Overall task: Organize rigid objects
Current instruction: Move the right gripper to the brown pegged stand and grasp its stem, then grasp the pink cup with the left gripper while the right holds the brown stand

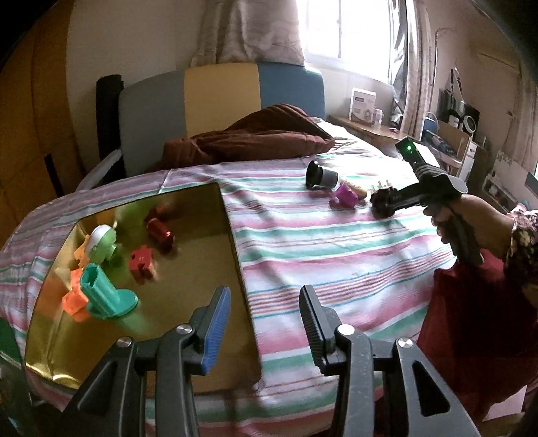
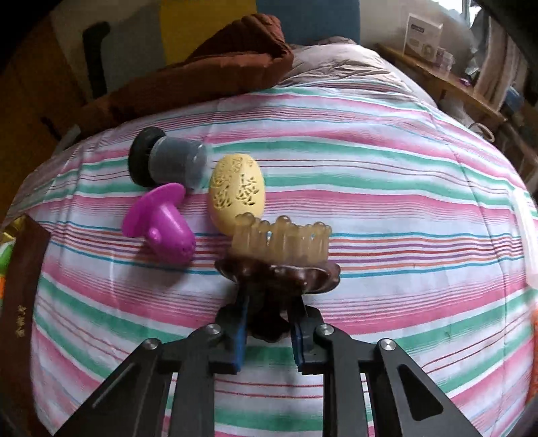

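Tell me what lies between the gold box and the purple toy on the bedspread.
Nothing: in the left wrist view, only bare striped bedspread runs from the gold box to the purple toy.

Toys on the striped bedspread

Pale toothed piece on dark carved base (image 2: 279,265) upright at centre; yellow egg (image 2: 236,191) at its 11 o'clock, purple toy (image 2: 161,225) at 9.

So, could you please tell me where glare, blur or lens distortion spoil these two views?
Left wrist view: the window is blown out white, the gold box mirrors the toys inside it, and the corners darken. Right wrist view: the fisheye bulges the striped sheet into a dome; the brown comb-like piece in the right gripper looks slightly soft.
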`<state>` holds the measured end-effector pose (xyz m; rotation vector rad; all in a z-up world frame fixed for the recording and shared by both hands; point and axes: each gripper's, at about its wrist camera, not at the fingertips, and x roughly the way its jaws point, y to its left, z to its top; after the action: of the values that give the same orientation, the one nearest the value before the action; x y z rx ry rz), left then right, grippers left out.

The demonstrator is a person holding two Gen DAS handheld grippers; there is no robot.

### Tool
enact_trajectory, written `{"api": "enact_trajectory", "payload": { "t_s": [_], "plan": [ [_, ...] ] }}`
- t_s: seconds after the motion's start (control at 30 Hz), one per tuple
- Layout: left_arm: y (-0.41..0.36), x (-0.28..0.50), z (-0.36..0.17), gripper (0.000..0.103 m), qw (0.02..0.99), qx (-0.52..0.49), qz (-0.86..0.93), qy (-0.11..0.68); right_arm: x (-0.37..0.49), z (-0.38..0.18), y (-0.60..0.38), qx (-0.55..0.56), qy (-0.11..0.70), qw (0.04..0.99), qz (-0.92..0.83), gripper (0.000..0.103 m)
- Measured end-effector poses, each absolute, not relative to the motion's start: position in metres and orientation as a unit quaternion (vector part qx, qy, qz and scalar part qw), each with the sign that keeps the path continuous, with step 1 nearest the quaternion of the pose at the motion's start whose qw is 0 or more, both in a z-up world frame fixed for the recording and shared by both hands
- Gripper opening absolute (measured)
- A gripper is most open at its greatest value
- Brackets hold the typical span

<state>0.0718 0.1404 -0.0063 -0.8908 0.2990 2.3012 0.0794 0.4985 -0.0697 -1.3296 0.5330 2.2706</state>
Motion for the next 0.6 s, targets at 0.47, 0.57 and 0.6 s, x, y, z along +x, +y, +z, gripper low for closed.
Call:
{"api": "enact_trajectory", "payload": {
  "t_s": [0.47,0.57,0.6],
  "plan": [
    [0.181,0.078,0.004,0.043,0.357,-0.331,0.866,0.114,0.115,-0.034,0.512,-0.411,0.282,0.202,0.843,0.021],
    [0.187,0.078,0.002,0.043,0.36,-0.335,0.863,0.117,0.117,-0.038,0.519,-0.414,0.305,0.214,0.83,0.021],
    [0.189,0.077,0.003,0.043,0.361,-0.337,0.862,0.116,0.118,-0.041,0.522,-0.415,0.316,0.213,0.826,0.021]
  ]
}}
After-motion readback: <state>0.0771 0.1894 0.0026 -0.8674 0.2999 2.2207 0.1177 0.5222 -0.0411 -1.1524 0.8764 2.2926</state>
